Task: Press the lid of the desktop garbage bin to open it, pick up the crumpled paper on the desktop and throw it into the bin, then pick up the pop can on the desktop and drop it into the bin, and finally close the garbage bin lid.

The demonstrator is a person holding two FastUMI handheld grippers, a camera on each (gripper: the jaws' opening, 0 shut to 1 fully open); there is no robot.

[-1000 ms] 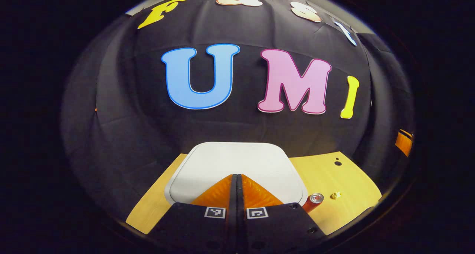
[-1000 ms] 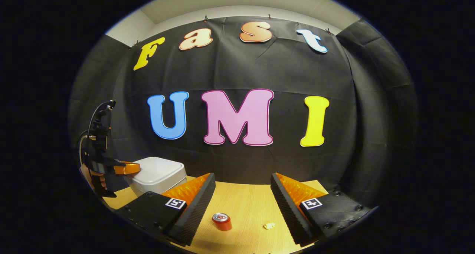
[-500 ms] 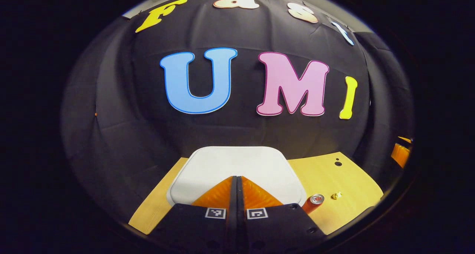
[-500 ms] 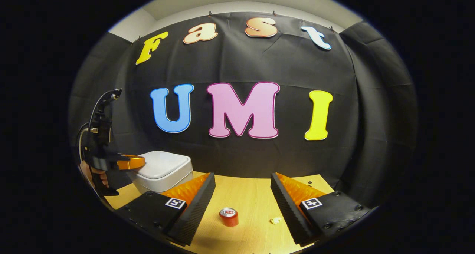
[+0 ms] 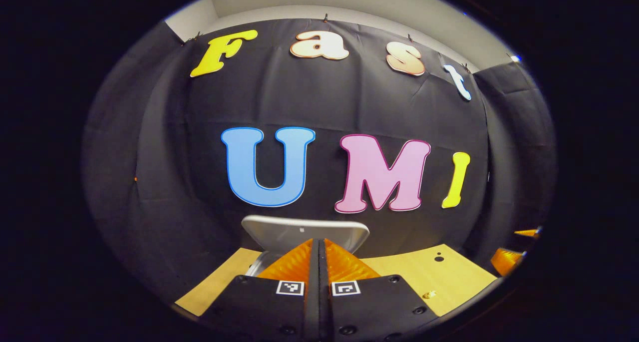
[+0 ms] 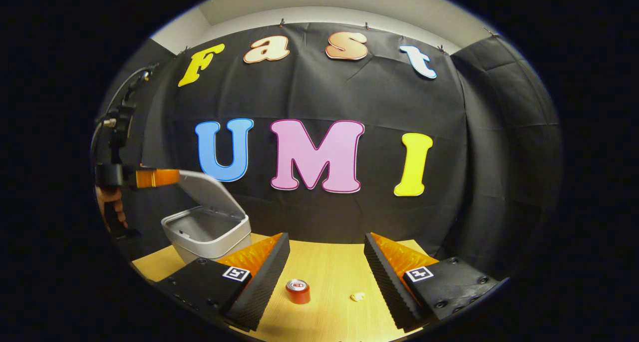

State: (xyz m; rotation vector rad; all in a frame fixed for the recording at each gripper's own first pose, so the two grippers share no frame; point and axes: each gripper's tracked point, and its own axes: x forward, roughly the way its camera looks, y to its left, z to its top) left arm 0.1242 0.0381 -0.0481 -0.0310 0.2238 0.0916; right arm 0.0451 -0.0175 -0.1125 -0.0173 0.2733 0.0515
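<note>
In the right gripper view, the right gripper (image 6: pixel 327 262) sits nearest, its two fingers spread wide with nothing between them, low over the pale wooden table top (image 6: pixel 329 267). Just beyond the gap between the fingers a short red pop can with a silver top (image 6: pixel 298 291) stands upright on the wood, and a small crumpled scrap of pale yellow paper (image 6: pixel 357 297) lies near it to the right, apart from the can. Farther back on the left of that view stands the grey plastic desktop bin (image 6: pixel 207 234), its hinged grey lid (image 6: pixel 209 194) raised and tilted back so the hollow inside shows. The left gripper (image 6: pixel 172 177) hangs above the bin, its tips right by the upper edge of the lifted lid; whether they touch it I cannot tell. A hand (image 6: pixel 112 207) grips its handle, and a dark cable (image 6: pixel 120 95) loops up from the top of the tool.

In the left gripper view, the left gripper (image 5: pixel 318 247) has its fingers closed flat against each other, holding nothing. Straight past their tips the raised lid (image 5: pixel 304 232) stands edge-up, with a little of the bin rim (image 5: pixel 254 266) below left. The paper scrap (image 5: pixel 428 294) lies on the table (image 5: pixel 424 272) off to the right.
</note>
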